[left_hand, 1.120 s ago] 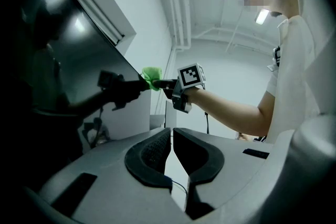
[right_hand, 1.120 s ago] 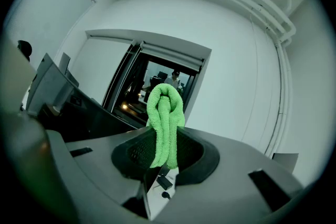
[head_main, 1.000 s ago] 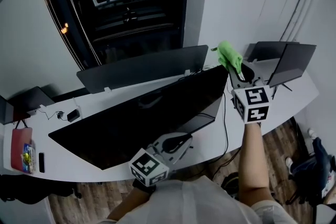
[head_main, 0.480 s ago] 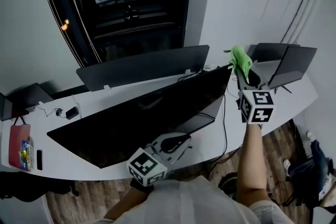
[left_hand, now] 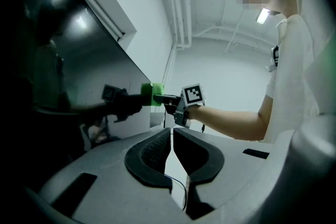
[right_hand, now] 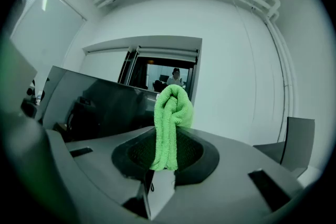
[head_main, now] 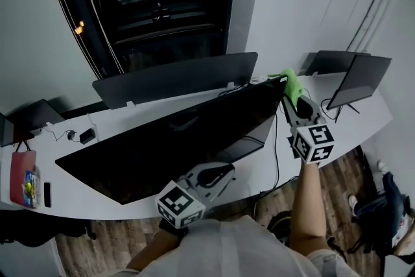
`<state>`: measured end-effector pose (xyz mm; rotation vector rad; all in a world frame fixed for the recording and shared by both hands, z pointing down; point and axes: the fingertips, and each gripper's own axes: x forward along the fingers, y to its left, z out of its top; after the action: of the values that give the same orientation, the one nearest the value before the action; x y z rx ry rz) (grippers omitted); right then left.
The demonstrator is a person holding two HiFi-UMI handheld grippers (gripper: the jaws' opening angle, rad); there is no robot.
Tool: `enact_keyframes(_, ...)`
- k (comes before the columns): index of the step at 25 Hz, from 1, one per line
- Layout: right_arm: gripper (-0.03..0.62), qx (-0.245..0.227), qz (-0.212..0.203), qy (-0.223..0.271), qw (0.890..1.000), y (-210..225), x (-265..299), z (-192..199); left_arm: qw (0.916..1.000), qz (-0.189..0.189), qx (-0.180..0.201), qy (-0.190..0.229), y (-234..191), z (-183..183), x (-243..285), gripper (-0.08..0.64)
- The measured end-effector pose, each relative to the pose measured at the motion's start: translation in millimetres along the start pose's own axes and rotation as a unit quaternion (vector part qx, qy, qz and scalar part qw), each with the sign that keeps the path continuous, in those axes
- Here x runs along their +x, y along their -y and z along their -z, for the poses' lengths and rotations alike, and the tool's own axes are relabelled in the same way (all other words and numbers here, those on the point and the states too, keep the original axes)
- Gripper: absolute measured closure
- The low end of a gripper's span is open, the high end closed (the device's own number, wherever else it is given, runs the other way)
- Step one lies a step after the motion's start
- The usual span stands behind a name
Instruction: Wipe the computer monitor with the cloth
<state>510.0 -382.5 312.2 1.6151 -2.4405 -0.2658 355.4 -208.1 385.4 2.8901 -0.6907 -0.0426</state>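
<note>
A wide black monitor (head_main: pixel 175 146) stands tilted on the white desk (head_main: pixel 350 123). At its upper right corner my right gripper (head_main: pixel 295 100) is shut on a green cloth (head_main: pixel 291 82). In the right gripper view the folded cloth (right_hand: pixel 170 123) sticks up from between the jaws of the right gripper (right_hand: pixel 167 152). My left gripper (head_main: pixel 217 175) hangs low in front of the monitor's lower edge, shut and holding nothing. The left gripper view shows the left gripper (left_hand: pixel 170 149) with its pads together, the dark screen (left_hand: pixel 68 60) at the left, and the cloth (left_hand: pixel 152 94) against the screen's edge.
A second dark monitor (head_main: pixel 175 78) stands behind the first. More dark screens (head_main: pixel 360 78) stand at the desk's right end. Cables (head_main: pixel 279 146) hang over the front edge. A small device (head_main: pixel 86 135) and a red bag (head_main: pixel 23 185) lie at the left.
My right gripper has carried the cloth down and in toward the monitor's upper right corner. The left gripper has barely moved.
</note>
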Motion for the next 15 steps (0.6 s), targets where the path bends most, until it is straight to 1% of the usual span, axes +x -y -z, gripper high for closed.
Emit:
enact_keyframes(4, 0.523, -0.027, -0.019, -0.009, 0.999, -5.3, -2.5, 15.5, 1.0000, -0.001, 0.003, 0.001, 1.9, -0.5, 0.6, 0.534)
enact_keyframes(6, 0.523, -0.033, -0.023, -0.011, 0.999, -7.0, -3.0, 23.8, 1.0000, -0.001, 0.004, 0.001, 3.2, -0.1, 1.2, 0.534)
enact_keyframes(11, 0.523, -0.034, -0.033, -0.022, 0.999, -11.0, -3.7, 47.6, 1.0000, -0.005, 0.004, 0.001, 5.6, 2.5, 1.9, 0.534)
enact_keyframes(15, 0.523, -0.024, -0.042, -0.034, 0.998, -15.5, -3.5, 64.8, 0.9999, -0.009, 0.003, 0.000, 3.7, 4.5, 1.0, 0.534)
